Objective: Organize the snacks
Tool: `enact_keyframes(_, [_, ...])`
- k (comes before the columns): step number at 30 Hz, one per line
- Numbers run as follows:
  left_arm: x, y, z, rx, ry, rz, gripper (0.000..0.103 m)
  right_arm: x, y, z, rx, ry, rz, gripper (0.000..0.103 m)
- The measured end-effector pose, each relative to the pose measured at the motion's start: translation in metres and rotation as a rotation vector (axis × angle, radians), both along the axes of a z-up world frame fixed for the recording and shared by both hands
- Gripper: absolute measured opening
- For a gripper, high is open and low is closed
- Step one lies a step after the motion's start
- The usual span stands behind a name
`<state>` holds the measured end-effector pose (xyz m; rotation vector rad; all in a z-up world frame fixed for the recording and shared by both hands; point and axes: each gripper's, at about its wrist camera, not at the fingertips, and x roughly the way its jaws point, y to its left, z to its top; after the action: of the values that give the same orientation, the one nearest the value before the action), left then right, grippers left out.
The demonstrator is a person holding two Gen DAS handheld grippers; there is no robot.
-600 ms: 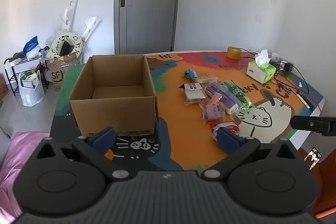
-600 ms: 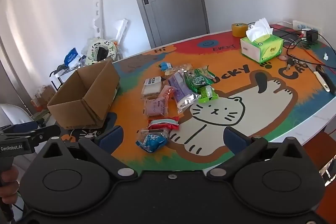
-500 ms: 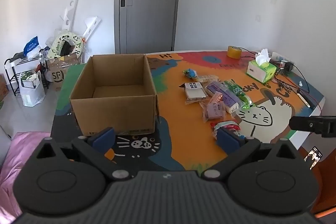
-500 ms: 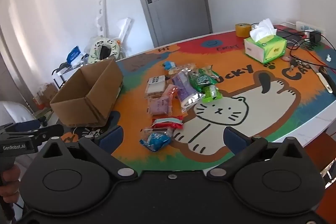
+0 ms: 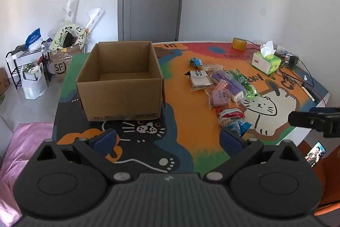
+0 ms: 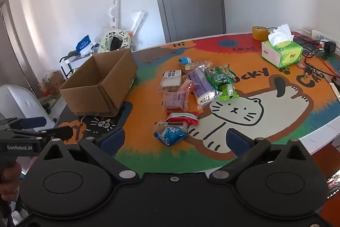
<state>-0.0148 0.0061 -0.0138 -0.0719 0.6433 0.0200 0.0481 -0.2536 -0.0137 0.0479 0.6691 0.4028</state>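
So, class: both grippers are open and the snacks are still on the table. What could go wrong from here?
1. The snack packets overlap in a heap; gripping the purple packet might drag the green packet along.
2. The blue packet lies flat, so the right gripper could slip off it.
3. The cardboard box looks light and might shift if bumped.

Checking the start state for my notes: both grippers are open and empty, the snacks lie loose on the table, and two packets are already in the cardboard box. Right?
One detail is off: the cardboard box holds no packets. The left wrist view looks straight into it and shows bare cardboard. The rest stands: both grippers open and empty, the snacks loose on the table.
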Motion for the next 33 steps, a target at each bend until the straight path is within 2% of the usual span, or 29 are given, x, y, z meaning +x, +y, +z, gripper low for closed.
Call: enact_keyframes(33, [-0.008, -0.009, 0.016, 0.005, -0.042, -0.031, 0.102, -0.003, -0.003, 0.008, -0.010, -0.033, -0.003, 0.103])
